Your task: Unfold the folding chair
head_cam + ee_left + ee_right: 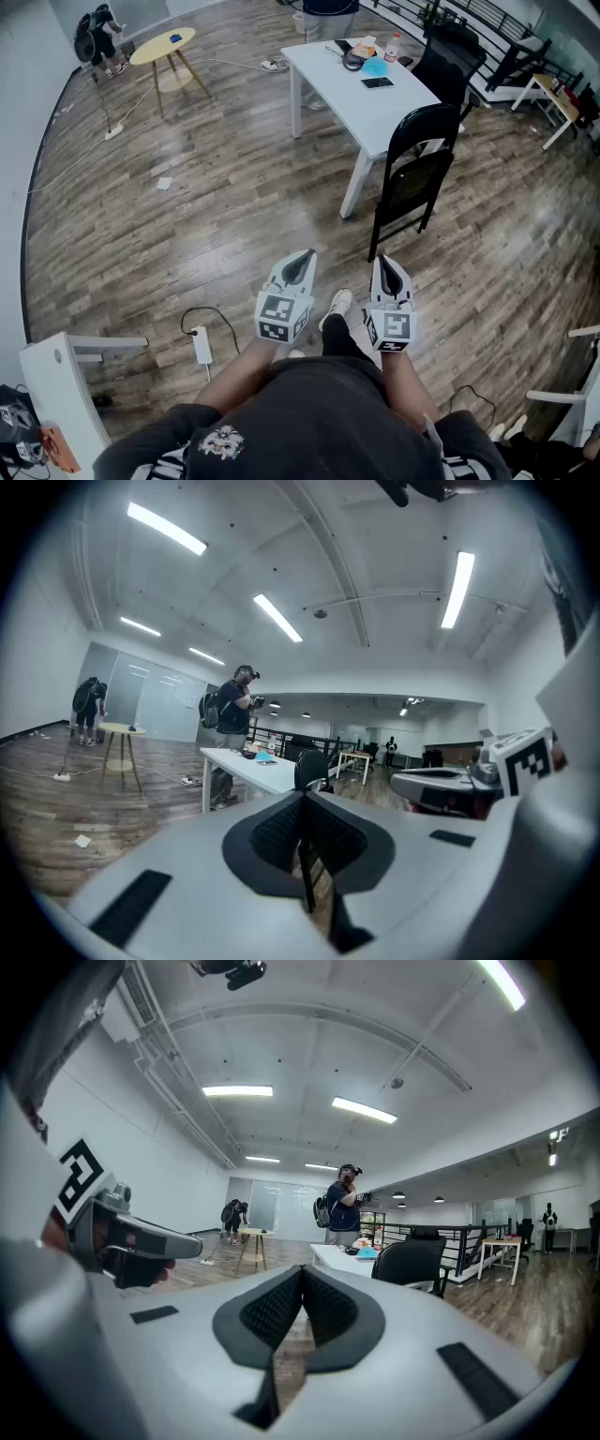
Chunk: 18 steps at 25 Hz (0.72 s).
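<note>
Chair (424,131) at table (373,111) corner (floor (234,216) open fwd.)

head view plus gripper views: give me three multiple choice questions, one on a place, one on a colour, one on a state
1. Where does the folding chair stand?
A at the white table's near end
B against the left wall
C on the tabletop
2. What colour is the round table's top?
A red
B yellow
C black
3. How are the left gripper's jaws?
A wide apart
B clamped on the chair
C shut, nothing between

Answers: 1 A, it stands on the floor by that end; 2 B, the head view shows yellow; 3 C, the pads meet, the chair far ahead.
</note>
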### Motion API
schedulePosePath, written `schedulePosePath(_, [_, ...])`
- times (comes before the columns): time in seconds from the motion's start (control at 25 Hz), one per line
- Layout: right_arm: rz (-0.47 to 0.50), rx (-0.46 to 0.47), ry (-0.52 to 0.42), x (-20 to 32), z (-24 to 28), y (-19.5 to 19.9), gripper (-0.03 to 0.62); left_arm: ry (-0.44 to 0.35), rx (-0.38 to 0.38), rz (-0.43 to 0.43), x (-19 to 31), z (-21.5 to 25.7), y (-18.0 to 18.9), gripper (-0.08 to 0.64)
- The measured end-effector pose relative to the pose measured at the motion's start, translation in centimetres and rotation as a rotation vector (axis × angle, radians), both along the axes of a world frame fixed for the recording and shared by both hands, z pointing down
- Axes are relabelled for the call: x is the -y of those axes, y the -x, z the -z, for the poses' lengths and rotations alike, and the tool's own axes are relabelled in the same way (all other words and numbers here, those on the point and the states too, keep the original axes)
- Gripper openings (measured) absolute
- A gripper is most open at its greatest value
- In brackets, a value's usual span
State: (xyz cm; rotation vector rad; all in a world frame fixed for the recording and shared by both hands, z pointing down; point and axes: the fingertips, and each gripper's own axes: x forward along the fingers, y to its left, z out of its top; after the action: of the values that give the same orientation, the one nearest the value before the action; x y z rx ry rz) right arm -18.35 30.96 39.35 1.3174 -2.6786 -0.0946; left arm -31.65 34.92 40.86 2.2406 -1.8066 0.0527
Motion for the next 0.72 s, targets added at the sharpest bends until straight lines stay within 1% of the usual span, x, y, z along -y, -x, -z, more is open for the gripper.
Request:
schedulePosePath(0.08, [-0.016,0.008,0.004,2.6,-0.6,0.0,0.016,-0.011,0.022,-0.001,2.6,-0.2,0.4,0.006])
schedulePosePath(0.16, [-0.029,0.012,0.015,5.7,-1.2,-0.1,0.015,-0.012,0.029,0.000,5.5,-0.5,0.7,0.006])
schedulePosePath(0.32, [-0.024,0.018,0.059,11.9,-2.4,-0.4,0.015,0.032,0.021,-0.023,11.6,-1.1,0.2,0.006])
schedulePosePath(0.4, [-0.042,0.009,0.077,15.2,-3.1,-1.2,0.015,0.046,0.026,-0.024,15.1,-1.5,-0.2,0.006])
schedulePosePath(0.6, [-0.065,0.022,0.110,23.6,-4.0,-3.5,0.015,0.070,0.042,-0.028,23.9,-2.0,-1.5,0.006])
schedulePosePath(0.72, [-0.088,0.037,0.128,27.4,-4.3,-5.2,0.015,0.081,0.056,-0.035,27.8,-1.8,-2.7,0.006])
